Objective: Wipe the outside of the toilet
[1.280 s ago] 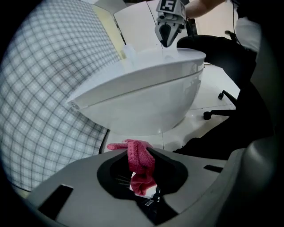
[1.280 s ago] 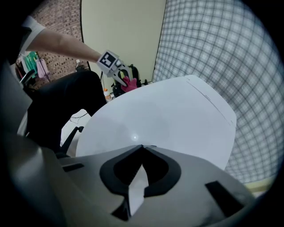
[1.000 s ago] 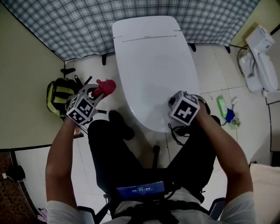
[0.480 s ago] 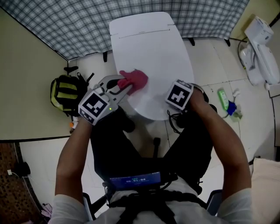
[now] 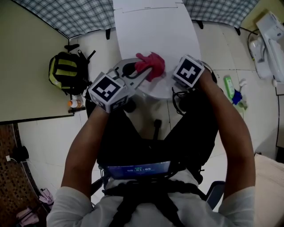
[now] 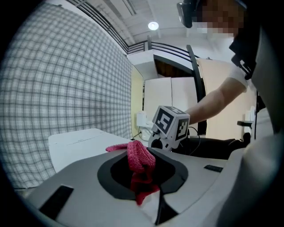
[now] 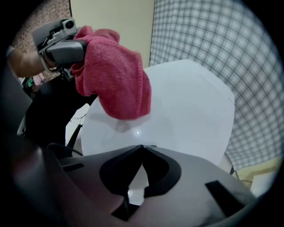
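The white toilet [image 5: 151, 40] has its lid down. A red cloth [image 5: 150, 65] hangs bunched over the front of the lid, with my left gripper [image 5: 143, 71] shut on it. In the left gripper view the cloth [image 6: 140, 164] fills the gap between the jaws, above the lid [image 6: 80, 144]. My right gripper [image 5: 183, 79] points steeply down at the lid's front right edge, jaws shut and empty [image 7: 142, 148]. From the right gripper view the cloth [image 7: 117, 82] dangles just above the lid [image 7: 186, 106].
A black and yellow backpack [image 5: 66, 73] and a small bottle [image 5: 74, 103] sit on the floor left of the toilet. A green bottle [image 5: 229, 86] and a white appliance [image 5: 268, 40] lie to the right. A plaid curtain [image 5: 57, 13] hangs behind.
My left gripper has carried the red cloth from the toilet's left side up and over onto the front of the lid, close to the right gripper. The right gripper has stayed put.
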`<state>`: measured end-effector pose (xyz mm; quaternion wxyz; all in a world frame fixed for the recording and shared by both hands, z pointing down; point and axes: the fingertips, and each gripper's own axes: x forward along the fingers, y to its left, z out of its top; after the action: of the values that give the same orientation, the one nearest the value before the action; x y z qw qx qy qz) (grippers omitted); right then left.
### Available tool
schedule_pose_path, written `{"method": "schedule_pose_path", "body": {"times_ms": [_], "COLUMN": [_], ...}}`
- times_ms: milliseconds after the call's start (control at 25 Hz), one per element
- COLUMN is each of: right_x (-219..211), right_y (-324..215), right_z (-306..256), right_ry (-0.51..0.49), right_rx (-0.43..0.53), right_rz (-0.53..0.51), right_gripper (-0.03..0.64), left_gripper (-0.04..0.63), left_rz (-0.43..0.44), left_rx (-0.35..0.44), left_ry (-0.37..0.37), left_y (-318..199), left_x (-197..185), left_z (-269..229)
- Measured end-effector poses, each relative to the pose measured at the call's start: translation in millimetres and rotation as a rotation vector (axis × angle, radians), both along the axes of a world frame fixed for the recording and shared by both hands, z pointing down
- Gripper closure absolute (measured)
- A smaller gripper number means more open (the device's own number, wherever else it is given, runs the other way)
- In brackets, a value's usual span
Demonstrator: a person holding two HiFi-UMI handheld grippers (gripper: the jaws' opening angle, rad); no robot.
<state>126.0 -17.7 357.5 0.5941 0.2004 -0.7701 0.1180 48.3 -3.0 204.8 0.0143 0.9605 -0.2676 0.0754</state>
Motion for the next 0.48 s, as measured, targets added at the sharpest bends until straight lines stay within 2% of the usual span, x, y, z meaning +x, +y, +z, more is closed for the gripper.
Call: {"method": "schedule_pose_path", "body": {"times_ms": [80, 160, 320, 480], "right_x": [-2, -2, 2, -1], "right_y": [-1, -3, 9, 18], "right_z": [-3, -6, -6, -5], "right_ry": [-0.092, -0.128, -0.132, -0.132], "right_rx": [0.043, 0.092, 0.106, 0.101], "right_rz": [0.053, 0.081, 0.084, 0.086], "right_gripper": [0.607, 0.607, 0.569, 0.560], "left_gripper": [0.525, 0.525, 0.526, 0.525], "left_rz": [-0.022, -0.042, -0.100, -0.134], "left_rx": [-0.021, -0.029, -0.059, -0.078], "left_ry": [0.052, 0.093, 0.181, 0.270], "left_y": [4, 8, 21, 37], "left_x": [2, 2, -4, -9], "left_z": [-4, -7, -9, -9]}}
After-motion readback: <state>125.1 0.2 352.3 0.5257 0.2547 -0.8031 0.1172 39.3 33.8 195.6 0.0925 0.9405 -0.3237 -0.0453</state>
